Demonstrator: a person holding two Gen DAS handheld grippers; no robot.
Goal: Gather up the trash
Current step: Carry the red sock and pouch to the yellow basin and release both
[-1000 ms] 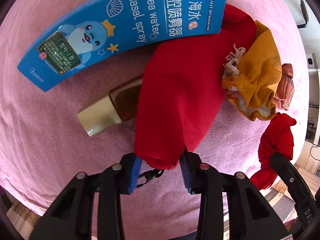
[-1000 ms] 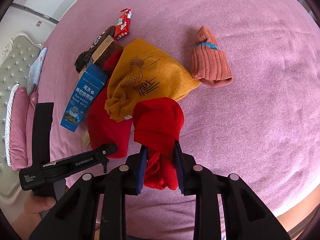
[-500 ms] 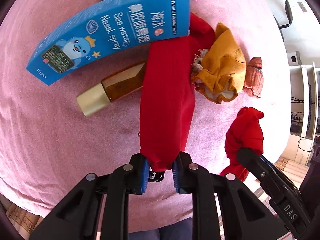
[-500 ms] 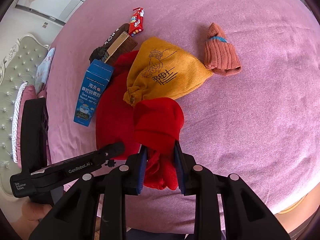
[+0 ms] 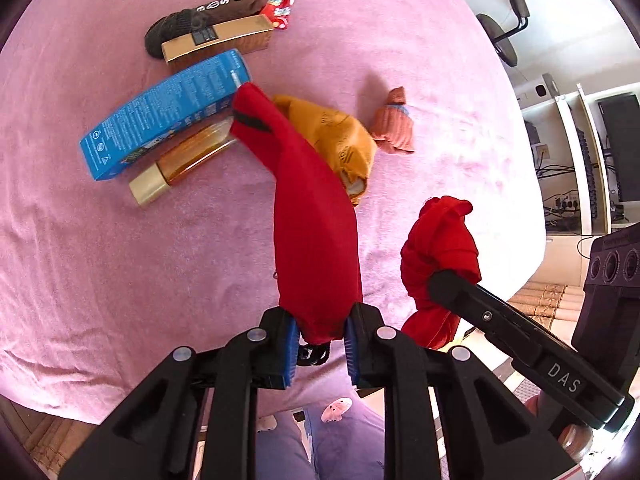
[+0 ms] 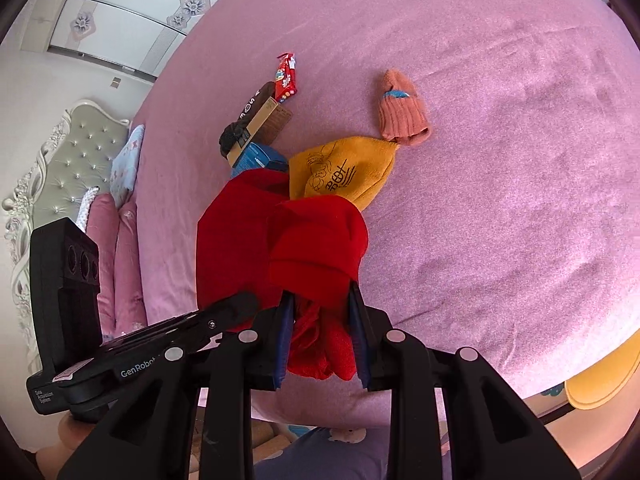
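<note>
Left gripper (image 5: 320, 344): your jaws are closed on the near end of the red bag (image 5: 312, 216), which runs away from you toward the boxes.
Right gripper (image 6: 320, 336): your jaws pinch a bunched part of the same red cloth (seen from your left camera as a crumpled wad at right).
Red bag: it stretches between your two grippers; whether it is lifted clear of the pink bedspread (image 5: 100, 260) you cannot tell.
Blue box (image 5: 160, 114): lies far left, with its right end touching the bag's far end.
Amber bottle (image 5: 182, 162): lies just beside the blue box, on its near side, gold cap pointing left.
Gold box (image 5: 218, 38): farther off, resting against a dark sock (image 5: 188, 20).
Snack wrapper (image 5: 280, 8): red, at the gold box's right end.
Yellow hat (image 6: 344, 172): just beyond the red cloth, touching it.
Orange hat (image 6: 402, 114): far right, its rim meets the yellow hat's tip.
</note>
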